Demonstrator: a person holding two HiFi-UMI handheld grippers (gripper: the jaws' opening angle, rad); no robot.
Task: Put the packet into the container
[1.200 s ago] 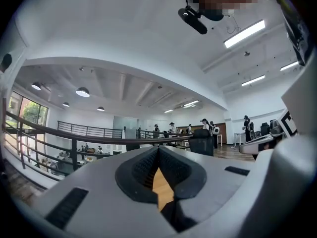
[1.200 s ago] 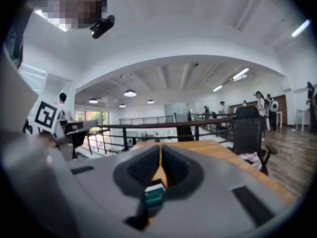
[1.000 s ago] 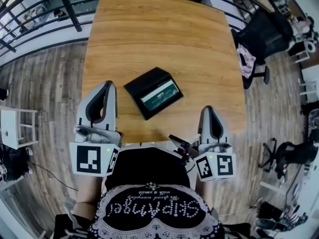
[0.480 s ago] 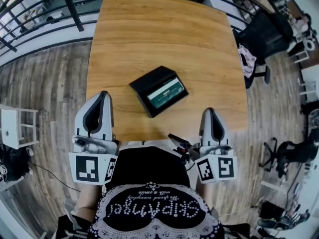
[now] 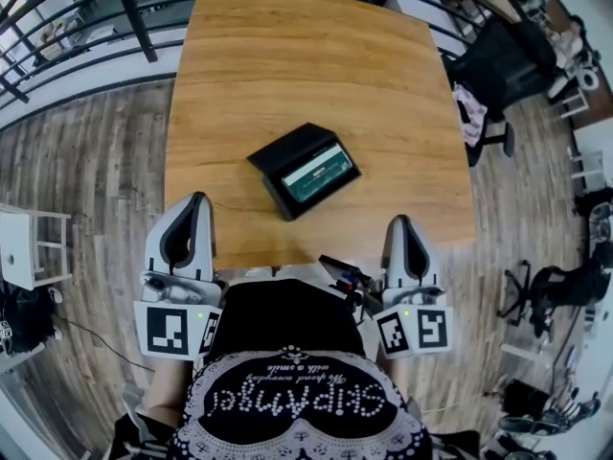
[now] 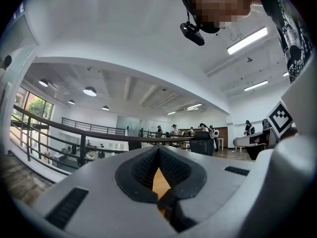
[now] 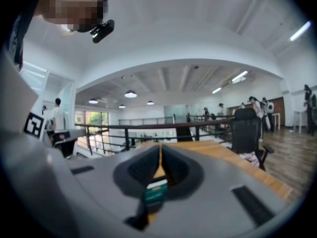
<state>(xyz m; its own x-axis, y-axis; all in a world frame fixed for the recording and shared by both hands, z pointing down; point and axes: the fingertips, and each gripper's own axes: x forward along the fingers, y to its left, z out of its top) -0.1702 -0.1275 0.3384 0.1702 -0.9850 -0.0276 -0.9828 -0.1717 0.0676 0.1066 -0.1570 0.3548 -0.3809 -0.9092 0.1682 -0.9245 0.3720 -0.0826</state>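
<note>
Fingers (image 6: 140, 168) of the left gripper (image 6: 158, 149): closed, pads meeting at the tips, nothing gripped. Only a narrow wedge of the wooden table (image 5: 306, 56) is visible through the slot below the tips.

Right gripper (image 7: 159, 150): fingers likewise closed tip to tip, nothing clamped between them. A blurred teal-and-white patch appears low in its slot. That view alone does not establish what the patch is.

Head view: both grippers are at the near edge of the table, the left one over the near left corner, the right one toward the right side, well apart. The packet (image 5: 316, 172), teal with a pale strip, lies inside the black container (image 5: 285, 149). The container rests on the table at an angle, ahead of and between the two grippers, touching neither. Its position is readable only from this view.

Gripper views only: ceiling lamps (image 6: 89, 90), distant standing people (image 7: 58, 114), and the head-mounted camera (image 6: 192, 32) overhead.

The black office chair (image 7: 246, 128) appears upright beside the table's right edge in the right gripper view and from above in the head view. The railing (image 5: 86, 27) runs beyond the table's left side.
</note>
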